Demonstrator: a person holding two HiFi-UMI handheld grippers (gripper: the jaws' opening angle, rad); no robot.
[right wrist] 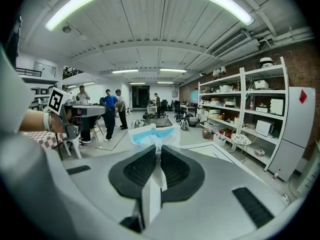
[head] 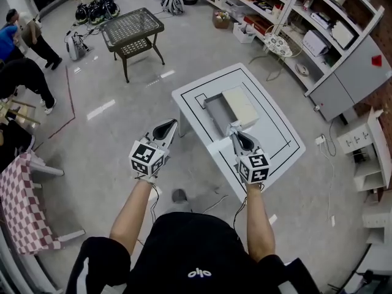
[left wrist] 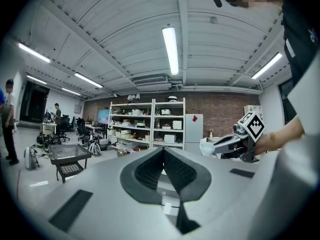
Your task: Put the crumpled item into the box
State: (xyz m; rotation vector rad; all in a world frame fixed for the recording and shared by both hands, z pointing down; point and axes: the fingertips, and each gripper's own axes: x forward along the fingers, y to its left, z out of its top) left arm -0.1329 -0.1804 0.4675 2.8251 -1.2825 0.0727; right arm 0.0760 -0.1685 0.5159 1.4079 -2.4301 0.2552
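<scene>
A grey box (head: 215, 112) with its cream lid (head: 240, 106) folded open stands on the white table (head: 202, 87) with black lines. My right gripper (head: 237, 135) is over the table's near part, just short of the box, and is shut on a crumpled white and blue item (right wrist: 152, 134). The item sticks out past the fingertips and also shows in the left gripper view (left wrist: 206, 147). My left gripper (head: 166, 129) hovers left of the table over the floor. Its pads (left wrist: 150, 171) meet with nothing between them.
A black mesh table (head: 131, 29) stands farther back on the floor. Shelves (head: 318, 23) with boxes line the right wall, with a small white cabinet (head: 367, 152) beside them. A checkered cloth (head: 24, 188) and several people (head: 24, 48) are at the left.
</scene>
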